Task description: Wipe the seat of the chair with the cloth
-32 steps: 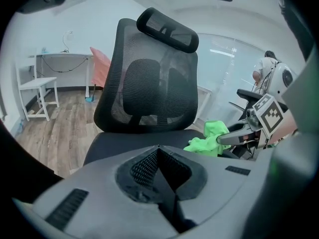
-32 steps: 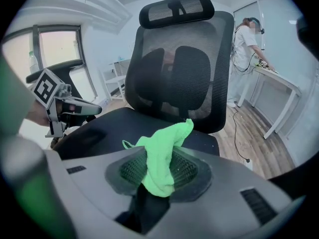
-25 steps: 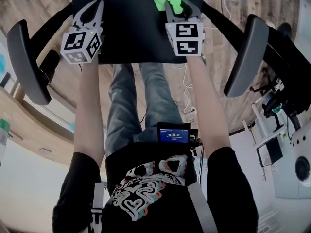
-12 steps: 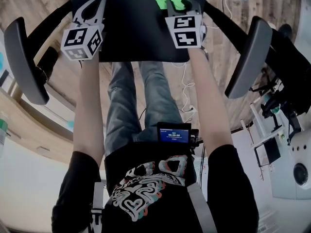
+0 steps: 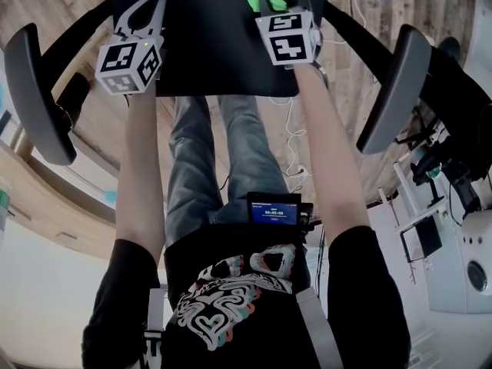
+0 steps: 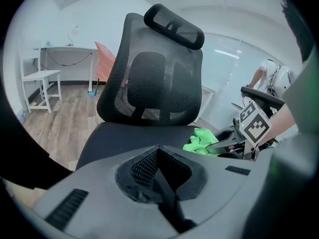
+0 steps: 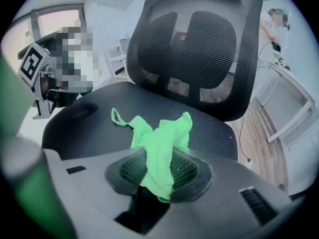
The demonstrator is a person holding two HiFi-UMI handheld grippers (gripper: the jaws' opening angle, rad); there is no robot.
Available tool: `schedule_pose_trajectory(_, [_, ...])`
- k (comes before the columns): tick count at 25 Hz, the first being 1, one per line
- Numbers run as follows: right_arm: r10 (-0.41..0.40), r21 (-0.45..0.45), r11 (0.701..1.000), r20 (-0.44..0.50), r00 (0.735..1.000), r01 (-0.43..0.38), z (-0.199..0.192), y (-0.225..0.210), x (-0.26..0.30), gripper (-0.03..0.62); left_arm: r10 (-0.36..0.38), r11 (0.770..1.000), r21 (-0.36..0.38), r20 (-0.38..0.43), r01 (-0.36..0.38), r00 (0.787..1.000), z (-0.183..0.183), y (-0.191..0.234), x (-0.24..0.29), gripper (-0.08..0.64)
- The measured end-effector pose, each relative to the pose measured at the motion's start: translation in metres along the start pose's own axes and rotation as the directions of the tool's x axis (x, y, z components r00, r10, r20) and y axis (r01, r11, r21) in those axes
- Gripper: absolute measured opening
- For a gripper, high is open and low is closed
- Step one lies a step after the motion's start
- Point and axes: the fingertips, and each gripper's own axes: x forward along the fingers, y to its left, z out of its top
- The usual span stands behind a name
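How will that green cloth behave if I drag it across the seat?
Probably floppy: the cloth drapes limply from the right gripper, folded on itself. Likely light, since it lies crumpled in thin folds. It may bunch rather than slide flat on the fabric seat.

Black T-shirt (image 5: 361, 283), swirl print; blue jeans (image 5: 191, 167); grey shoulder straps (image 5: 315, 321).

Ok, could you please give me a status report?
Right hand-held gripper shut on green cloth, trailing onto chair seat. Left hand-held gripper shut, empty. Nothing else on seat.
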Motion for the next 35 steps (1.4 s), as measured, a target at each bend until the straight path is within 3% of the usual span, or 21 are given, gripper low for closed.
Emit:
schedule_pose_trajectory(16, [-0.092, 0.031, 0.995, -0.01, 0.996, 0.093, -0.006, -0.01, 0.003, 0.115, -0.015, 1.0, 0.003, 0.0, 0.015, 1.0, 0.003, -0.002, 0.002, 0.0])
schedule_pose_trajectory(25, [0.02, 0.177, 0.984, 0.028, 0.999, -0.025, 0.001, 0.007, 0.007, 0.115, -0.038, 0.999, 0.012, -0.01, 0.038, 0.999, 0.002, -0.014, 0.002, 0.0])
schedule_pose_trajectory(35, [0.177, 0.042, 0.983, 0.023, 0.984, -0.178, 0.029, 0.094, 0.022, 0.115, -0.007, 1.0, 0.011, -0.003, 0.007, 1.0, 0.002, 0.002, -0.009, 0.0])
